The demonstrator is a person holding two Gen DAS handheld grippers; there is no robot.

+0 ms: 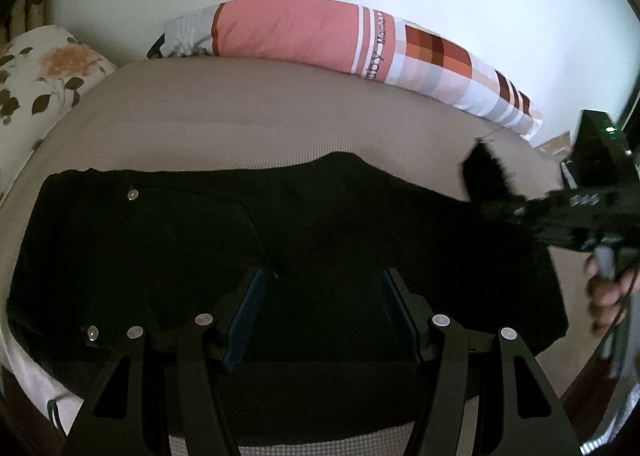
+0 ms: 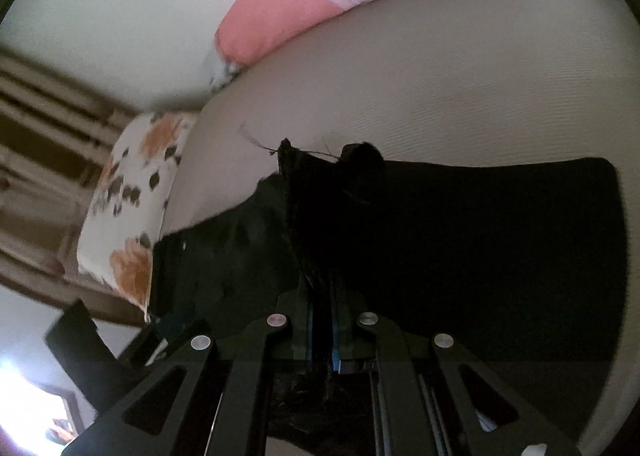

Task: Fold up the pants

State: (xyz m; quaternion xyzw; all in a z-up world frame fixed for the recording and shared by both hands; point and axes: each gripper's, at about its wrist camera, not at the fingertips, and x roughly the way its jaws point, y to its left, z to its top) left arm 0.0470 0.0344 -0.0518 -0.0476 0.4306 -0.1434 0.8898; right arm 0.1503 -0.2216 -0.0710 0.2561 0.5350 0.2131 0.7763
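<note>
Black pants (image 1: 200, 240) lie flat across a beige bed (image 1: 248, 116), waistband with metal rivets to the left. My left gripper (image 1: 324, 312) hovers open above their near edge, and its blue pads (image 1: 248, 308) touch no fabric. At the right edge of that view my right gripper (image 1: 520, 208), held by a hand (image 1: 604, 296), lifts the frayed leg end (image 1: 484, 172) off the bed. In the right wrist view the right gripper (image 2: 322, 320) is shut on that black hem, which stands up in a fold (image 2: 296, 184) over the rest of the pants (image 2: 480, 240).
A pink, striped and checked pillow (image 1: 304, 32) lies along the white wall at the back of the bed. A floral pillow (image 1: 36, 84) sits at the left end. A black box with a green light (image 1: 600, 144) stands beyond the bed's right end.
</note>
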